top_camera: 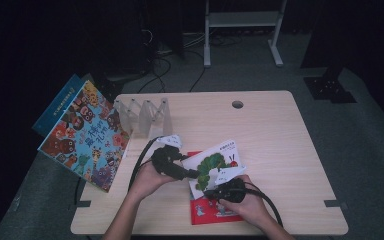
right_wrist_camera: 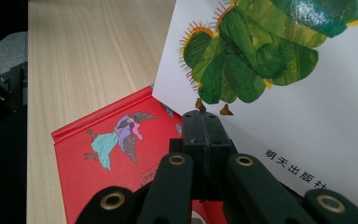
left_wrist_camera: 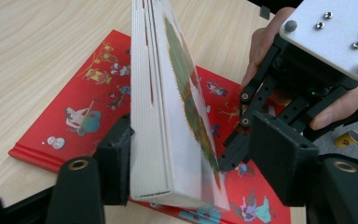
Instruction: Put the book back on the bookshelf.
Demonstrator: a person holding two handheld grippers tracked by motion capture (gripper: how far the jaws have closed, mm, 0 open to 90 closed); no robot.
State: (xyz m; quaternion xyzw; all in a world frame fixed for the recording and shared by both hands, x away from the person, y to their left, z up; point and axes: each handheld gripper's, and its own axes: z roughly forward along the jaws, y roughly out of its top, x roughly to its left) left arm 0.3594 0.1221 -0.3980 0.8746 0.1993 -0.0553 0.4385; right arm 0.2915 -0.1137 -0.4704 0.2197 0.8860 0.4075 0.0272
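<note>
Caterpillar book [top_camera: 215, 162] was held tilted, centre-low of the high view, over the red book [top_camera: 207, 210] on the table [top_camera: 280, 135]. Right gripper [right_wrist_camera: 205, 123] jaws were seen together, apparently pinching its edge. Left gripper [left_wrist_camera: 191, 158] jaws were apart astride the spine; one pad touched, the other stayed clear.

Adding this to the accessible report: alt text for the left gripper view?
A white caterpillar book stands on edge between the left tongs, one pad at its page side and the other still off its cover. It is raised over a red book lying flat on the wooden table. At upper right, a hand holds the right tongs near the cover.
</note>
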